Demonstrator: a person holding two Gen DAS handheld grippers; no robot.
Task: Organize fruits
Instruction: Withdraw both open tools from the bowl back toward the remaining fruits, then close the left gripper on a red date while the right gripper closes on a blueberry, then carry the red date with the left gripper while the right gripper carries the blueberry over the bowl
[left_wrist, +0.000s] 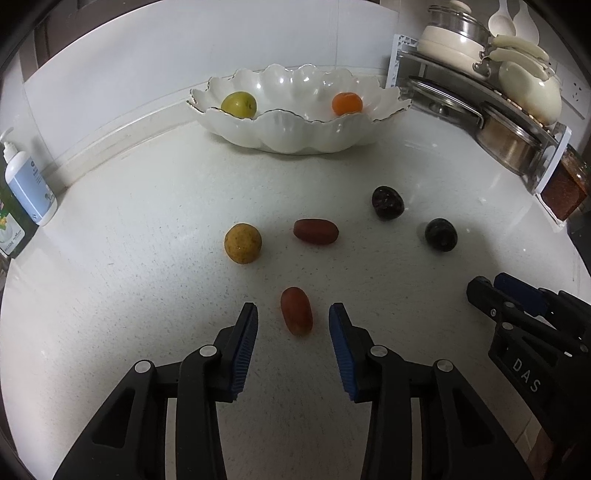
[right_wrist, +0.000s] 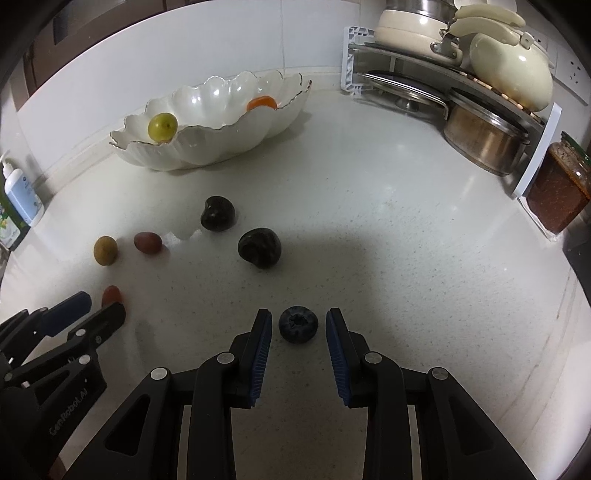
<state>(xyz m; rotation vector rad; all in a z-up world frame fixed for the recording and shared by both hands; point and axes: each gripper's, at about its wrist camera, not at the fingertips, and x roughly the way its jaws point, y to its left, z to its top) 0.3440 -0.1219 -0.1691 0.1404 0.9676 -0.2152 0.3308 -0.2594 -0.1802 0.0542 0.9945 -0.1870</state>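
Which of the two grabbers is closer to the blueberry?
Right. The right gripper has its open fingers on either side of the blueberry. The left gripper is off to the side, straddling a red grape.

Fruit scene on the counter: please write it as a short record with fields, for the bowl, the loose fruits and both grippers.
bowl: white scalloped ceramic bowl at the back, holding a yellow-green round fruit and a small orange fruit
loose on white counter: tan round fruit, two red oval grapes, two dark cherries, one blueberry
left gripper: open, around the nearer red oval grape, not touching
right gripper: open, around the dark blueberry, not touching
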